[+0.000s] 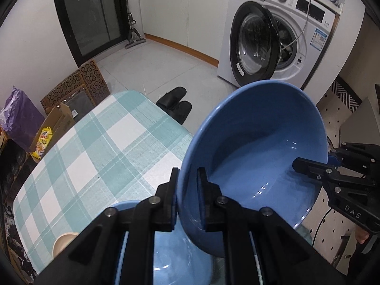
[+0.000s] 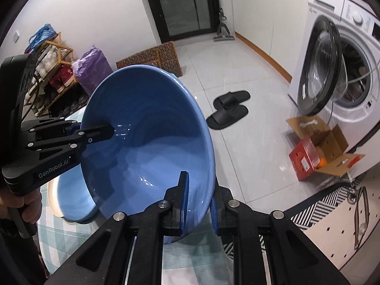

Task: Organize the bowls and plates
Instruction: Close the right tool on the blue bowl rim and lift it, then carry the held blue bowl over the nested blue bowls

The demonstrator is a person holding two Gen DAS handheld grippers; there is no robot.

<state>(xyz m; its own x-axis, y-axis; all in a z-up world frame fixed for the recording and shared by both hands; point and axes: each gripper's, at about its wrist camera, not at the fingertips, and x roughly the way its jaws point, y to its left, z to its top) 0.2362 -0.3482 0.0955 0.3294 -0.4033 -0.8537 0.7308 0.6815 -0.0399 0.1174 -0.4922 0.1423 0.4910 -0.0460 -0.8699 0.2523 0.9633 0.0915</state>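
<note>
Large blue bowl (image 1: 256, 156) aloft, tilted, over second blue bowl (image 1: 175, 256) near surface (image 1: 99, 147) edge. Left gripper (image 1: 187, 190) and right gripper (image 2: 198, 199) jaws clamped on opposite rims.

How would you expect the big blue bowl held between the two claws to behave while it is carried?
The big blue bowl looks rigid, keeping its shape under rim grips. Its glossy glaze suggests it may slip in the left claw or right claw. Probably ceramic, so likely heavy and breakable.
</note>
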